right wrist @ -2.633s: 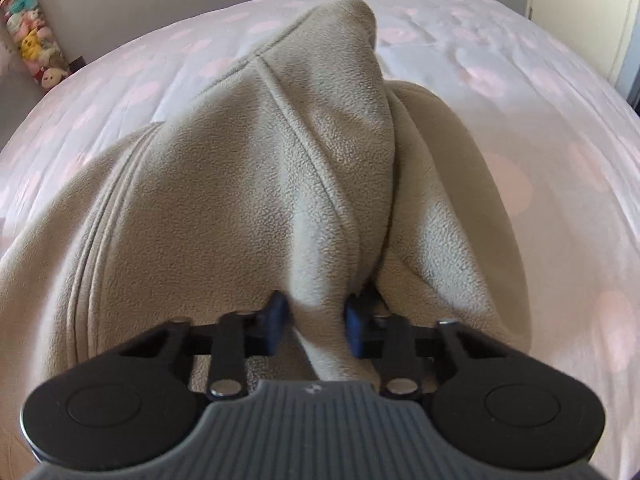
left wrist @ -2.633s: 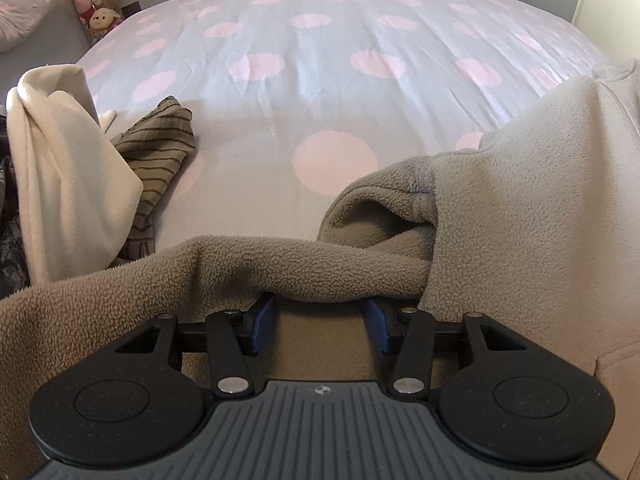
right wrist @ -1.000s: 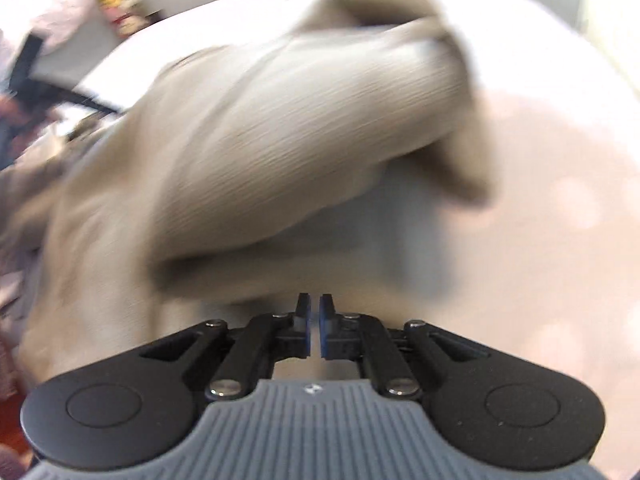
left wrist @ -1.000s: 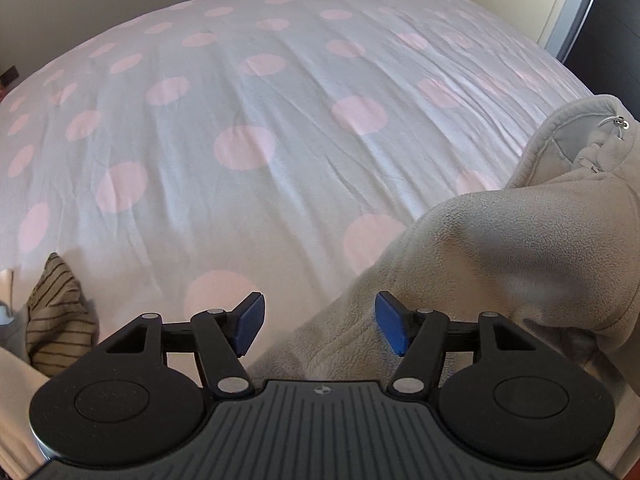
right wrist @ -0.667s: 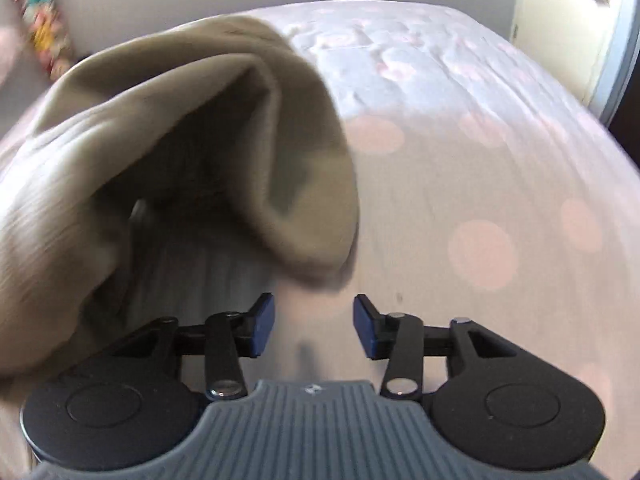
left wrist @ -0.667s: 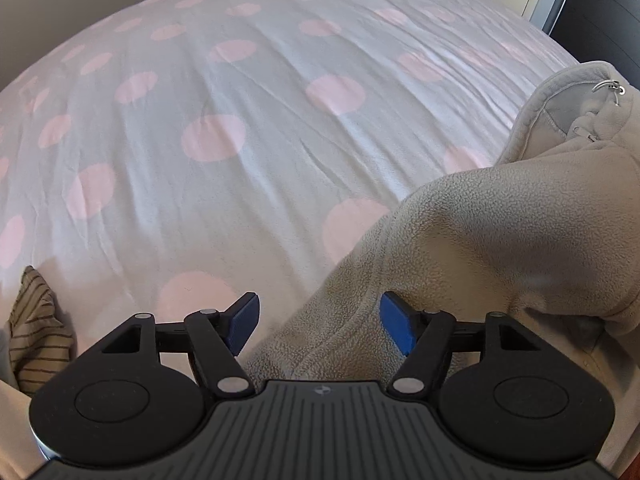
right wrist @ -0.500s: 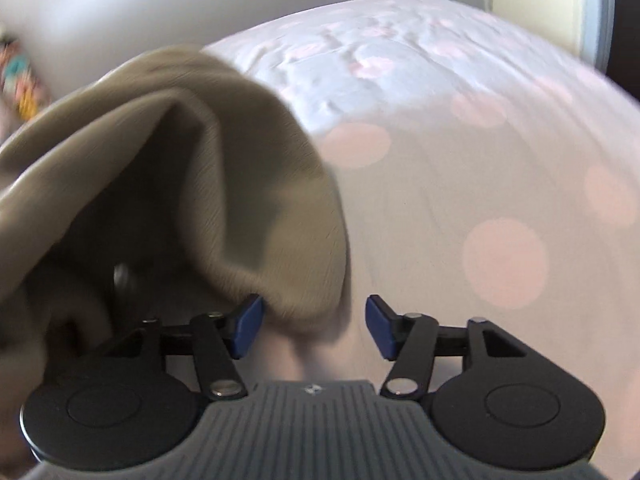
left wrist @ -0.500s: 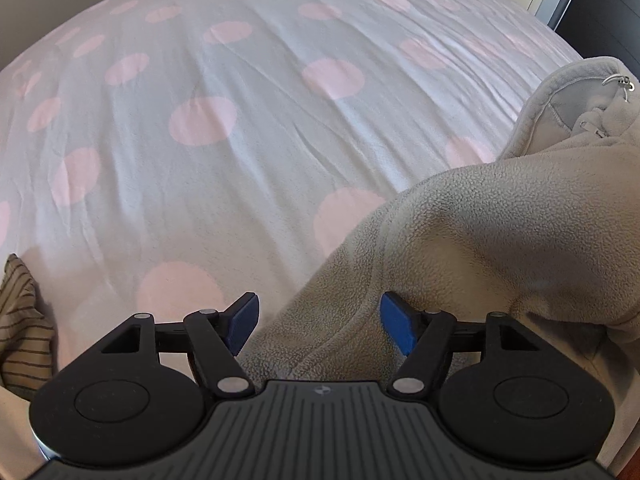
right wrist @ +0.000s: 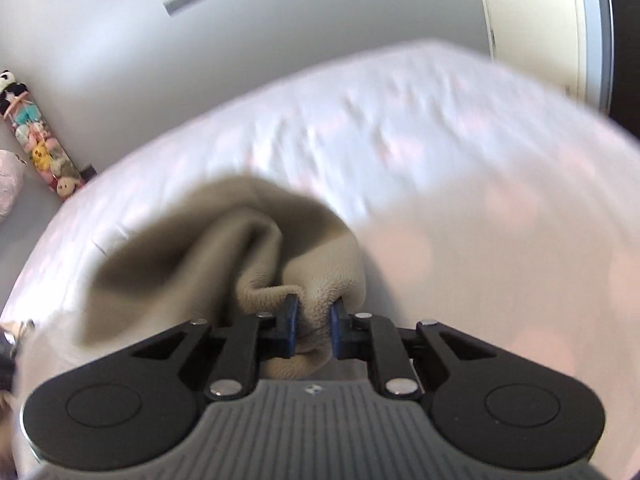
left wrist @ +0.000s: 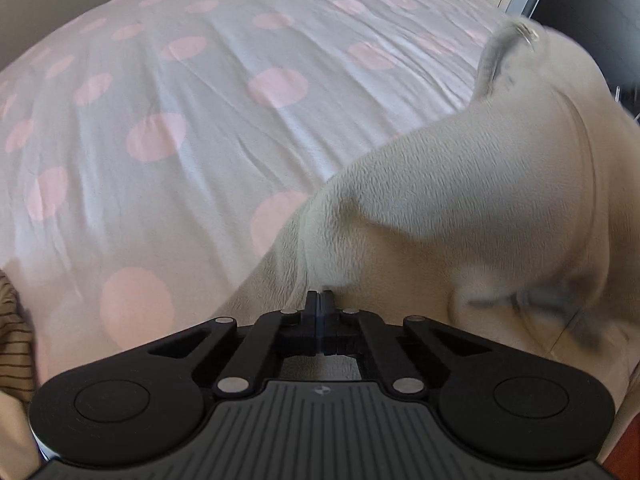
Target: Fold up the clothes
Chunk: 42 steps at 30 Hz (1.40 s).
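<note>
Far left first: a bit of striped garment [left wrist: 14, 344] pokes in at the near left edge of the bed [left wrist: 224, 128], off to the side of the action. The polka-dot cover is bare across the whole middle and far side.

The left gripper [left wrist: 319, 304] has just snapped all the way closed, jaws meeting with no gap. It's right at the edge of the beige fleece [left wrist: 460, 216], and only a thin lip of it, if anything, is caught between the tips; I honestly can't tell whether it has fabric.

The fleece itself sits bunched over the near right part of the bed, with its collar and zipper end sticking up toward the right edge.

Over on the right, the right gripper [right wrist: 313, 330] has also just been closing, and it's clamped on a fat roll of the same fleece [right wrist: 256, 252], so the jaws stand a little apart with cloth squashed between them.

Handling-wise: it looks soft, floppy and thick, light enough, not slippery. It'll sag and bunch between 2 grab points, so I'd hold hems or seams rather than a mid-panel wad. Keep clear of the zipper.
</note>
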Available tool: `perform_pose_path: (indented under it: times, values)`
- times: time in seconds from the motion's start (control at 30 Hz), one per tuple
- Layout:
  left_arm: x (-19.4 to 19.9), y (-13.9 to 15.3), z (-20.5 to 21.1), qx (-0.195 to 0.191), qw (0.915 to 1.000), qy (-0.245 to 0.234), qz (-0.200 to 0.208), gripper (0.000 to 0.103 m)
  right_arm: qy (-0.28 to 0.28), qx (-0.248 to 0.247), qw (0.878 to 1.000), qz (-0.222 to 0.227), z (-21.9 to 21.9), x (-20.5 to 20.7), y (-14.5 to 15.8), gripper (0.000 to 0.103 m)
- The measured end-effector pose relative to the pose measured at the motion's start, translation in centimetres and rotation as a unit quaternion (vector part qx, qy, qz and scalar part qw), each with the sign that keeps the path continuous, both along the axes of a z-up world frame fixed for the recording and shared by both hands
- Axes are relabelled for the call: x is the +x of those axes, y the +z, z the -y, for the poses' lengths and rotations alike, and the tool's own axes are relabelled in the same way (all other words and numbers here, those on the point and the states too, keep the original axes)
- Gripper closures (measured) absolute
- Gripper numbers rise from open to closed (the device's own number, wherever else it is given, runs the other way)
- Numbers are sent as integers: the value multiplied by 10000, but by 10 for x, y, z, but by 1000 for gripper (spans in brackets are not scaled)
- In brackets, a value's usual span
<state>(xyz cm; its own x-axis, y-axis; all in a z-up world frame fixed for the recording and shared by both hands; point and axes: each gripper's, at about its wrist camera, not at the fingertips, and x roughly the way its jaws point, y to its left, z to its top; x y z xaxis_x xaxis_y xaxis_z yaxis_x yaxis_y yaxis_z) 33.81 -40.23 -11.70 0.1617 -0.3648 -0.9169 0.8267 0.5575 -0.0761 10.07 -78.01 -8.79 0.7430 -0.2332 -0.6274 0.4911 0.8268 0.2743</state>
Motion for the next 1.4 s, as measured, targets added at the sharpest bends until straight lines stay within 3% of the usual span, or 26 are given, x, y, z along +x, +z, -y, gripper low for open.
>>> perform_pose_path:
  times: [0.13,0.33,0.43,0.53,0.67,0.73,0.83,0.9,0.97,1.03,1.23,1.4]
  values:
    - [-4,8,-19,-135,9999,84,-58,103,257,-849,9956,285,-25,42,76,86]
    - [6,31,-57,-467,9984,319,-36,103,991,-1988,9734,567,-90,107,170,86]
    - [19,41,-74,-599,9967,542,-4,103,1421,-2216,9612,827,-127,147,202,87]
    - [31,43,-85,-655,9956,673,16,103,1964,-2477,9404,1253,-165,172,228,87]
    - [42,32,-95,-585,9953,771,-2,103,2169,-2757,9197,1761,-192,177,253,88]
    - [46,21,-100,-529,9949,855,-121,99,2043,-2827,9227,1642,-189,190,250,88]
    - [48,8,-106,-358,9950,906,-231,87,1685,-3082,9313,966,-180,208,231,86]
    - [47,2,-107,-232,9956,873,-239,81,1363,-3182,9367,521,-166,215,215,68]
    - [47,-2,-108,-177,9959,846,-253,75,1205,-3070,9434,336,-148,215,202,61]
    - [47,-4,-109,-140,9960,843,-260,62,1081,-2953,9492,147,-132,213,189,61]
    - [40,-13,-105,235,9970,618,-400,45,1001,-2648,9581,-427,-96,181,138,55]
    - [31,-26,-106,707,9952,530,-422,36,936,-2093,9702,-788,-82,122,81,52]
